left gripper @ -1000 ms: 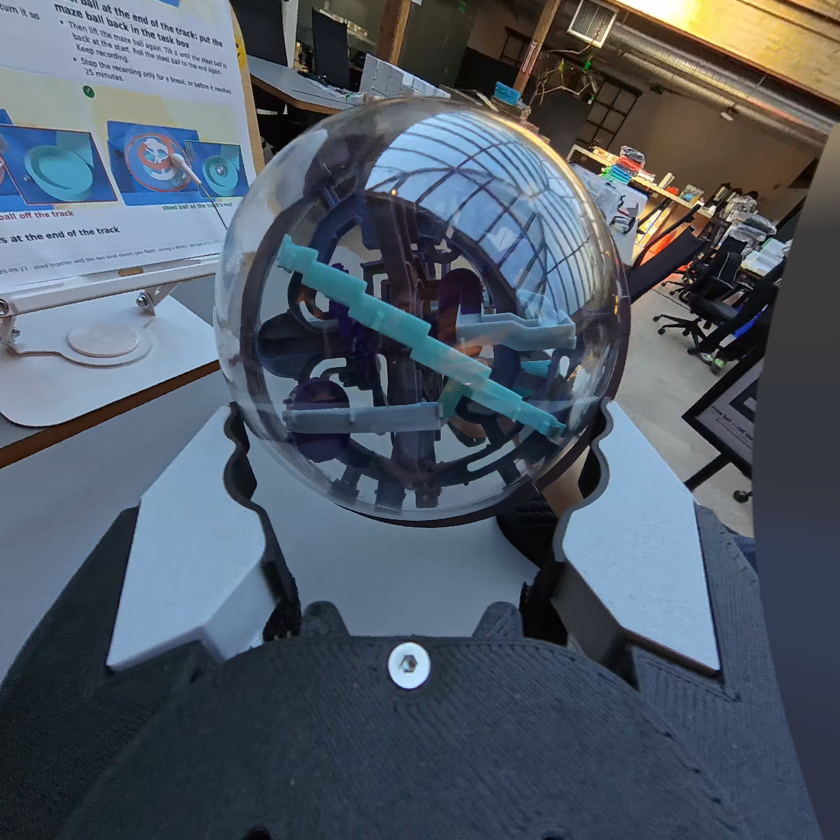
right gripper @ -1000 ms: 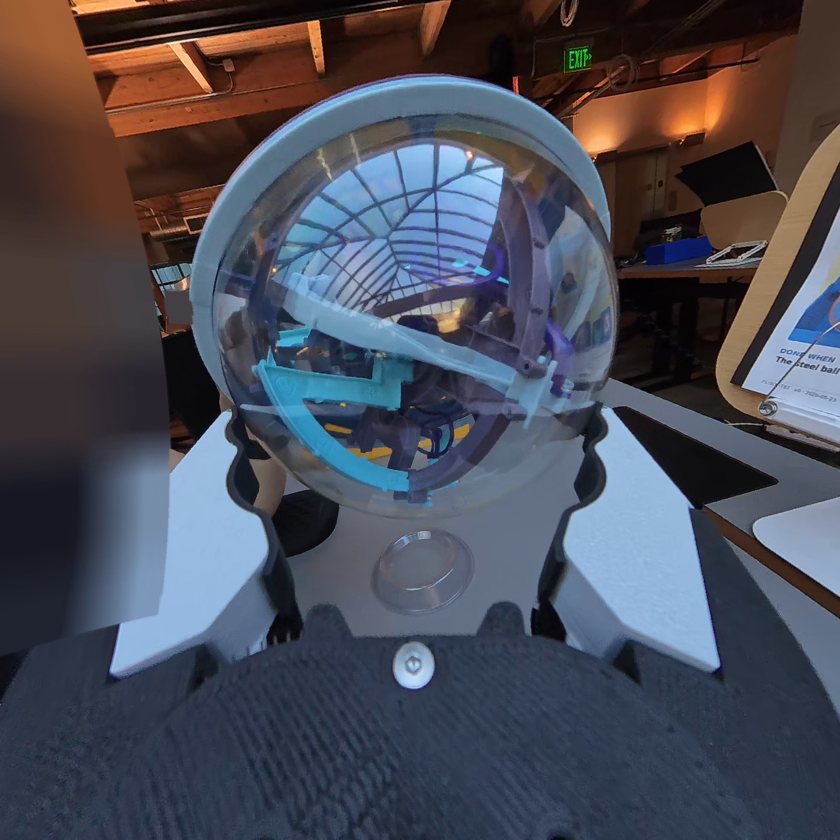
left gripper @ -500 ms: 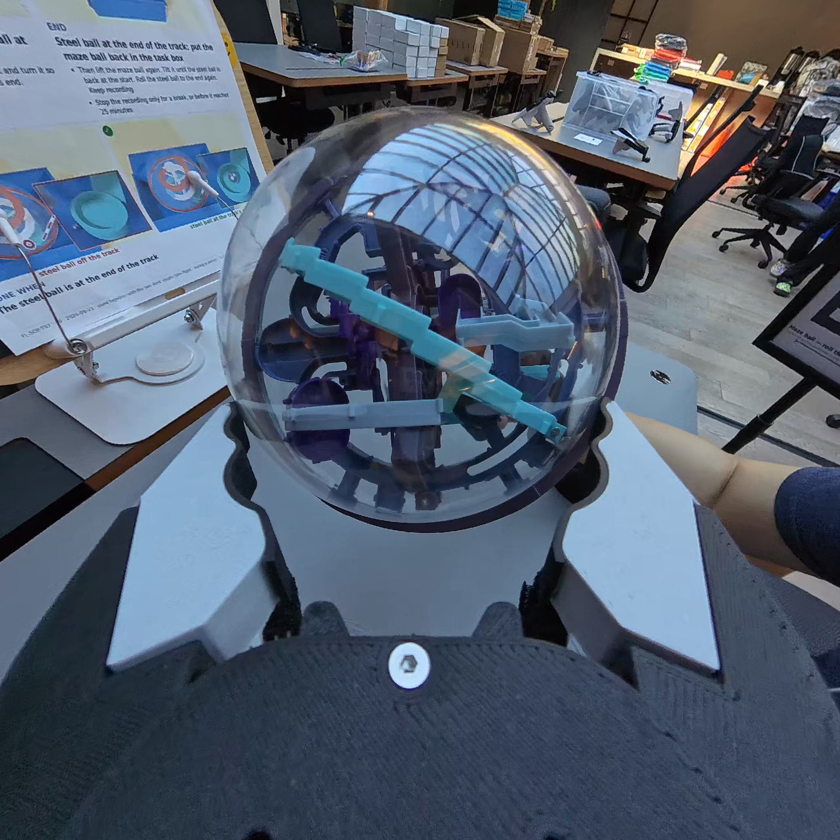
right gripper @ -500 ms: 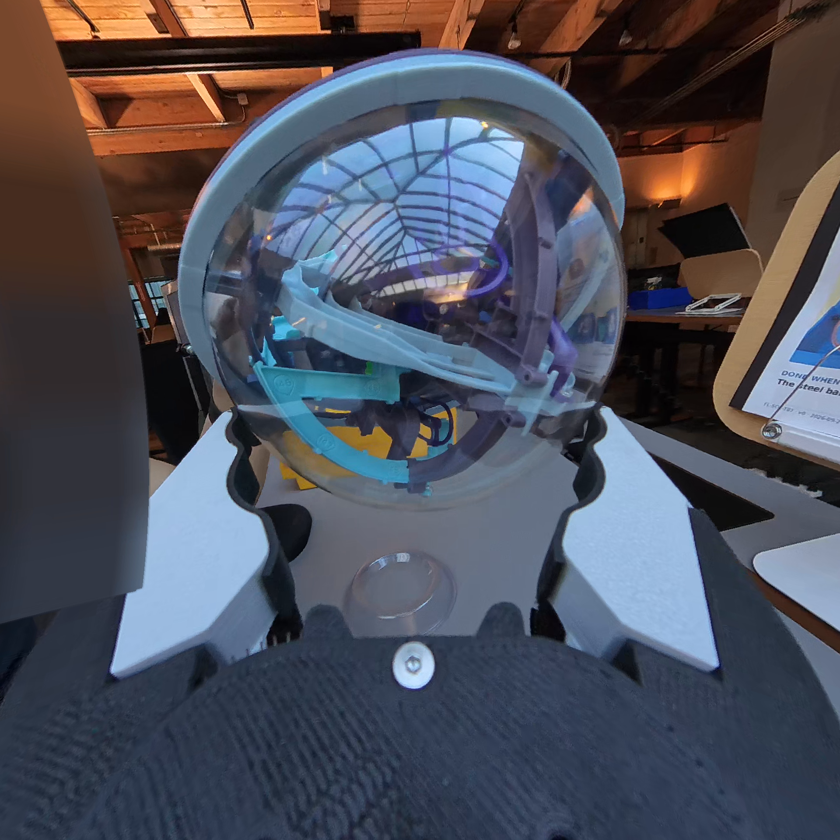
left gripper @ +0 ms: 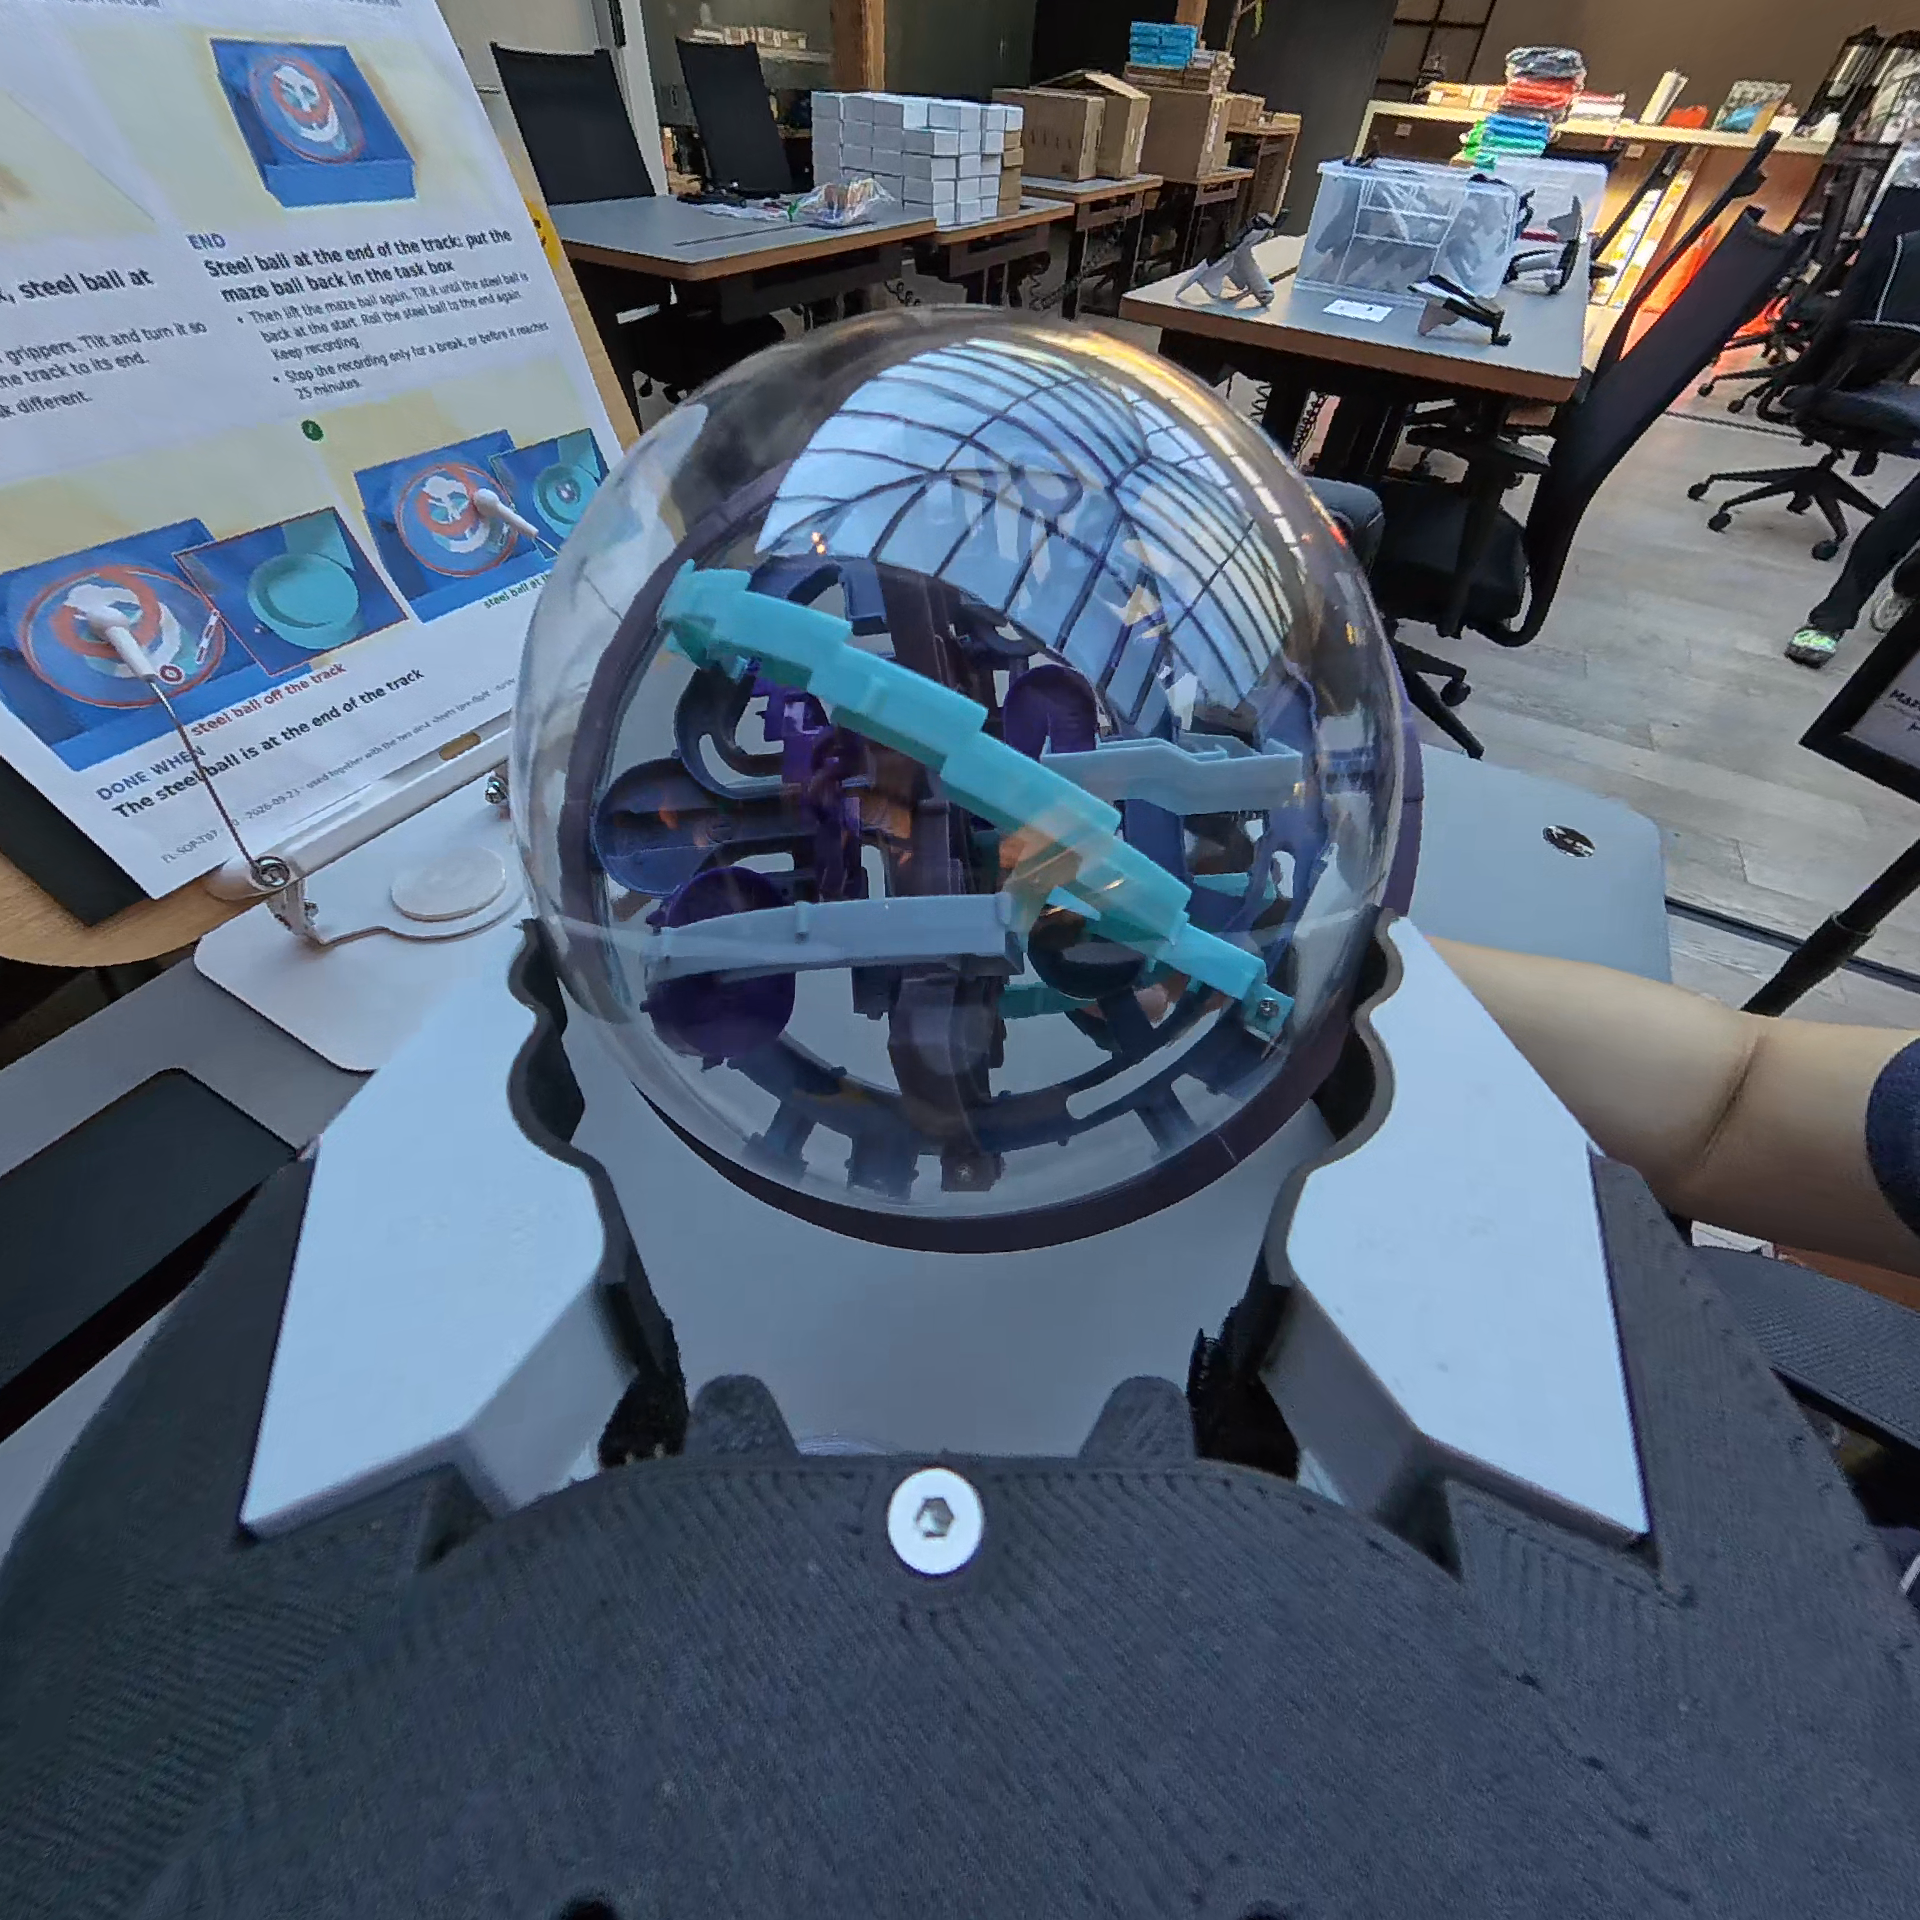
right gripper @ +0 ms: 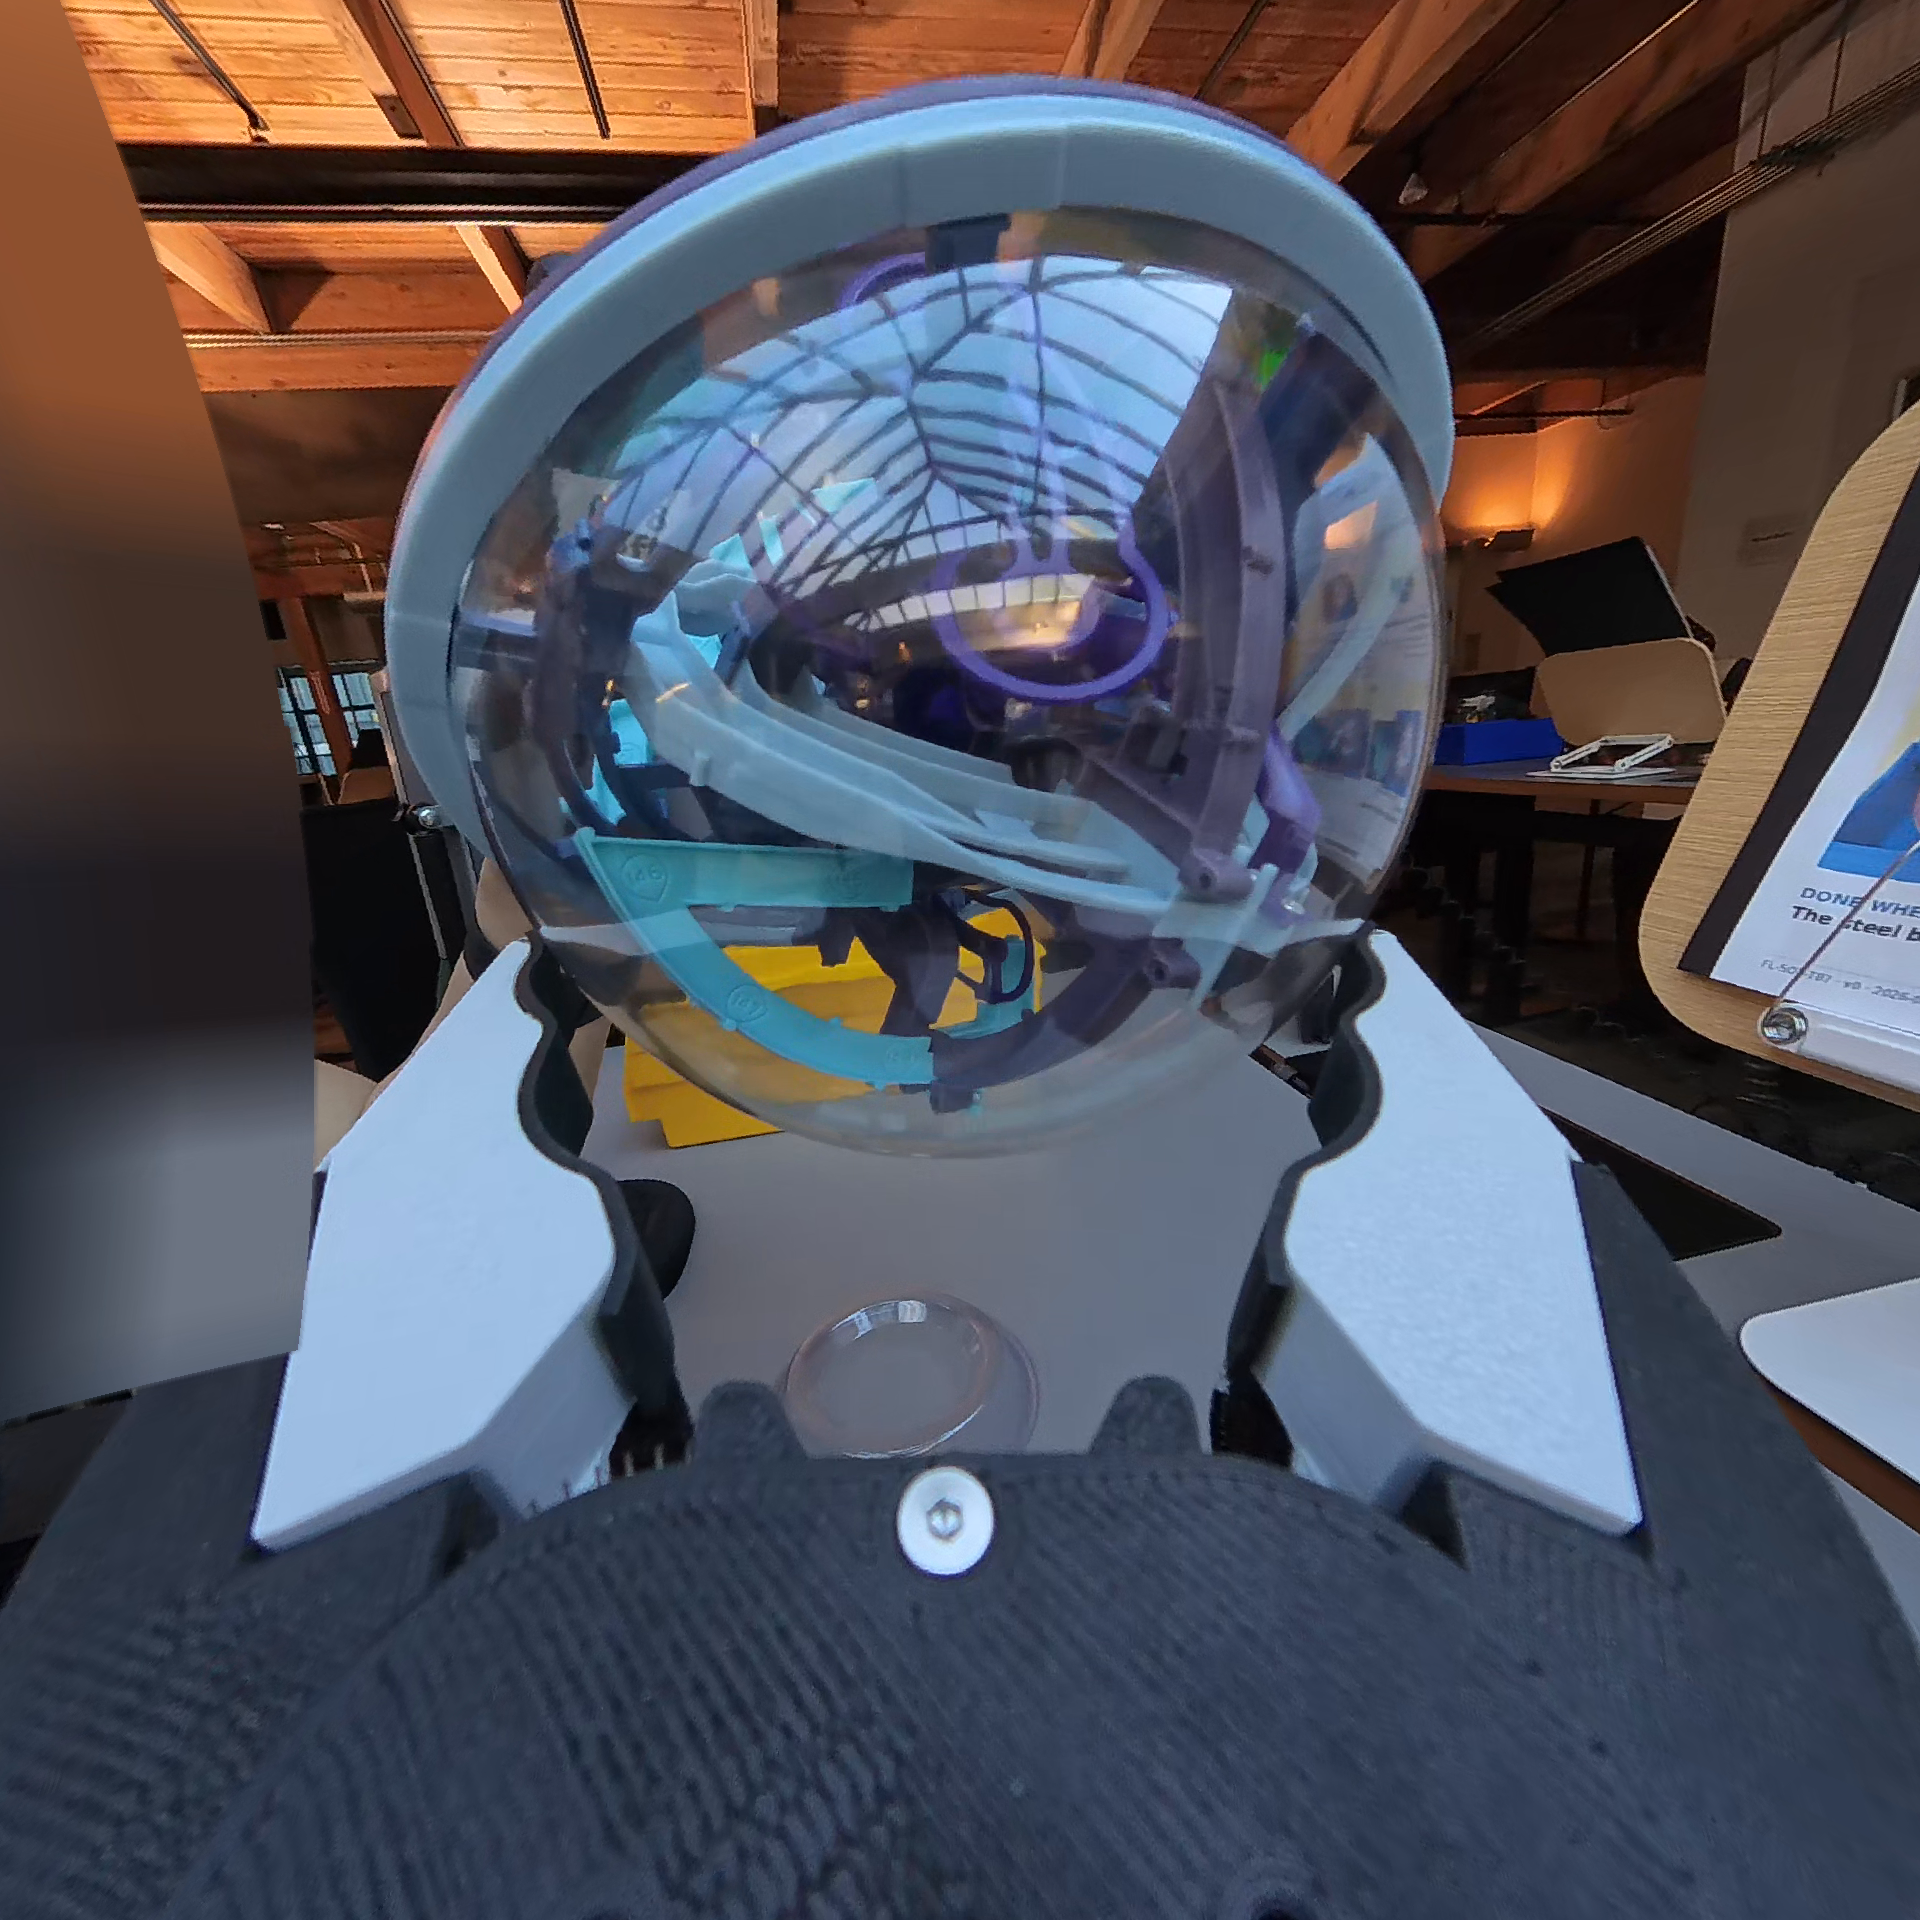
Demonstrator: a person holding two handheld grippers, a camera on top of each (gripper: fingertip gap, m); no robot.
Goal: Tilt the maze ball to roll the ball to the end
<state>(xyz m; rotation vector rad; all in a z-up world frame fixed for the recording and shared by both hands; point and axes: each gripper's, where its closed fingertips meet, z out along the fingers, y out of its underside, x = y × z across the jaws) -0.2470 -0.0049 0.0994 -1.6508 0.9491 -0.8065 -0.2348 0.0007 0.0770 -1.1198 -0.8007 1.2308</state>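
The maze ball (left gripper: 956, 769) is a clear sphere with teal, grey and purple tracks inside. My left gripper (left gripper: 951, 997) is shut on its lower half, fingers (left gripper: 436, 1226) on both sides. In the right wrist view the same maze ball (right gripper: 935, 665) shows with its grey equator ring arching over the top. My right gripper (right gripper: 945, 997) is shut on it too, from the opposite side. The ball is held above the grey table (right gripper: 966, 1226). I cannot make out the small steel ball on the tracks.
An instruction sheet on a stand (left gripper: 239, 447) is at the left, and shows at the right edge in the right view (right gripper: 1829, 831). A clear round cup (right gripper: 909, 1371) and a yellow box (right gripper: 727, 1091) sit on the table. A person's forearm (left gripper: 1662, 1101) is at the right. Desks and chairs (left gripper: 1455, 343) lie beyond.
The left view has pitched down, showing more table and room; the right view has pitched up towards the ceiling. The maze ball has turned with both grippers still shut on it.
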